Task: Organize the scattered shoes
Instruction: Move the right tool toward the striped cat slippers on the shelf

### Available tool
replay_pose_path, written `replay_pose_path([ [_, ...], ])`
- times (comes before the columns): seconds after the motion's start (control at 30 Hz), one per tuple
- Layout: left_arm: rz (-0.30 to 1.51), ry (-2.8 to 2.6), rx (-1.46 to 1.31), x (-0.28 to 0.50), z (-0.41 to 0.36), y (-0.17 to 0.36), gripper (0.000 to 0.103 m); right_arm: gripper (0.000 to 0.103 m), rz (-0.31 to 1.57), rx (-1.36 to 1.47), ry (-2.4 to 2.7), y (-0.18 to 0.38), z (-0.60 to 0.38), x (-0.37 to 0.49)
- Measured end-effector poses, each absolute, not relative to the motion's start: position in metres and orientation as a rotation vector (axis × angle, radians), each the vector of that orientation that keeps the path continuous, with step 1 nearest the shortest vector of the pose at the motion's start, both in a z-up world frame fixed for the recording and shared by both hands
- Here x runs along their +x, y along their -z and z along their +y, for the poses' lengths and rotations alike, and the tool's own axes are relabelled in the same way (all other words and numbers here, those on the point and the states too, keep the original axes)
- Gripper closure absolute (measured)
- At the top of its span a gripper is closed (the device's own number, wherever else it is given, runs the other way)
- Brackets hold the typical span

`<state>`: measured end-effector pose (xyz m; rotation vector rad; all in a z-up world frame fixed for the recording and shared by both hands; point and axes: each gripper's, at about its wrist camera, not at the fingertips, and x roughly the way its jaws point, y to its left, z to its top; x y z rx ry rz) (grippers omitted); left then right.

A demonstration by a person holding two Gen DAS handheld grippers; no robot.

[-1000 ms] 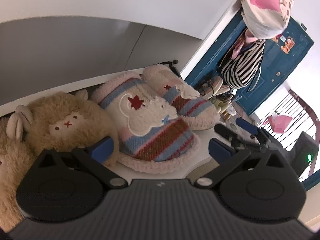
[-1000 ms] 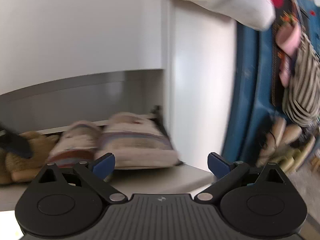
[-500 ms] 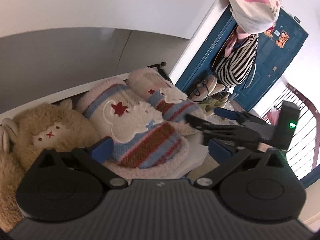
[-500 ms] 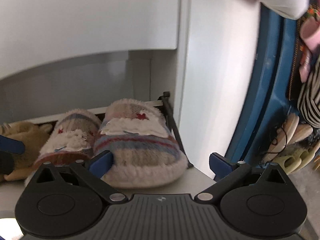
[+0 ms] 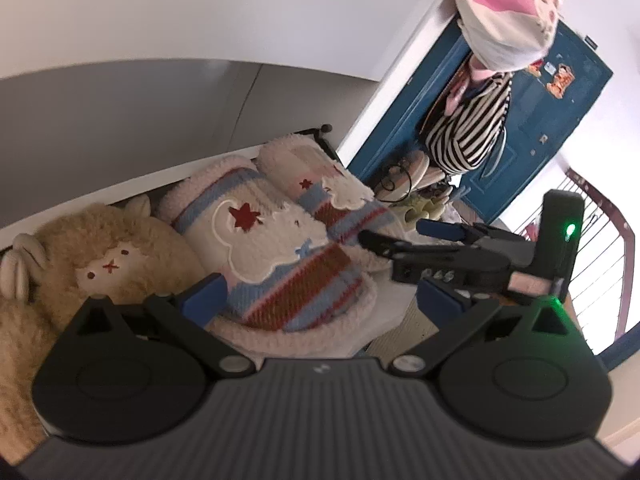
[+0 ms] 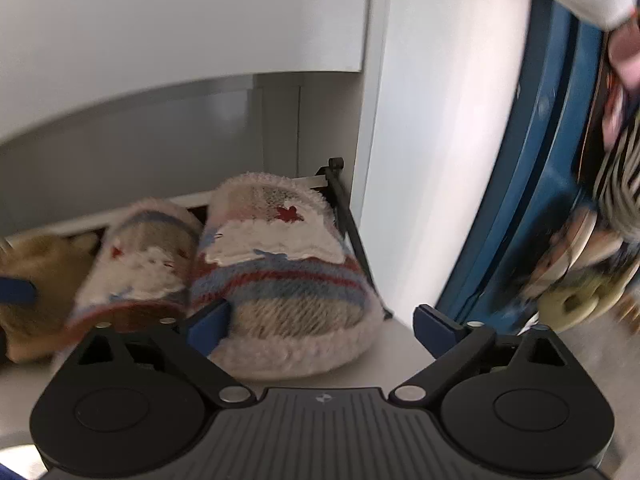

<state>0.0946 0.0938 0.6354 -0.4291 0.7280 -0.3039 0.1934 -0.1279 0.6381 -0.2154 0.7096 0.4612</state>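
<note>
Two fluffy striped slippers with white clouds and red stars lie side by side on a white shelf [image 6: 400,344]. In the right wrist view my right gripper [image 6: 322,324] is open around the toe of the right striped slipper [image 6: 280,272], its left finger between that one and the left striped slipper [image 6: 140,268]. My left gripper [image 5: 320,298] is open in front of the left striped slipper [image 5: 276,264], with the right striped slipper [image 5: 320,188] behind. The right gripper [image 5: 400,234] reaches in from the right. A tan plush sheep slipper [image 5: 108,256] sits to the left.
A black metal rail [image 6: 352,236] and a white cabinet wall [image 6: 432,160] bound the shelf on the right. Beyond stand a blue door [image 5: 520,128], a hanging striped bag [image 5: 468,136] and sandals [image 5: 420,200] on the floor. A railing [image 5: 600,216] is at far right.
My right gripper has come forward to the right striped slipper, whose toe now lies between its fingers, and it now shows large in the left view. The left gripper has shifted only slightly.
</note>
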Motion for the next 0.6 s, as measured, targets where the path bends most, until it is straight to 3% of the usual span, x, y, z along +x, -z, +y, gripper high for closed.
replay_pose_path([
  [0.43, 0.735, 0.312, -0.416, 0.097, 0.1, -0.632, 0.0, 0.008, 0.735, -0.311, -0.65, -0.643, -0.137, 0.171],
  [0.6, 0.736, 0.303, -0.422, 0.098, 0.105, -0.63, 0.0, 0.002, 0.754, -0.324, -0.77, -0.645, -0.139, 0.166],
])
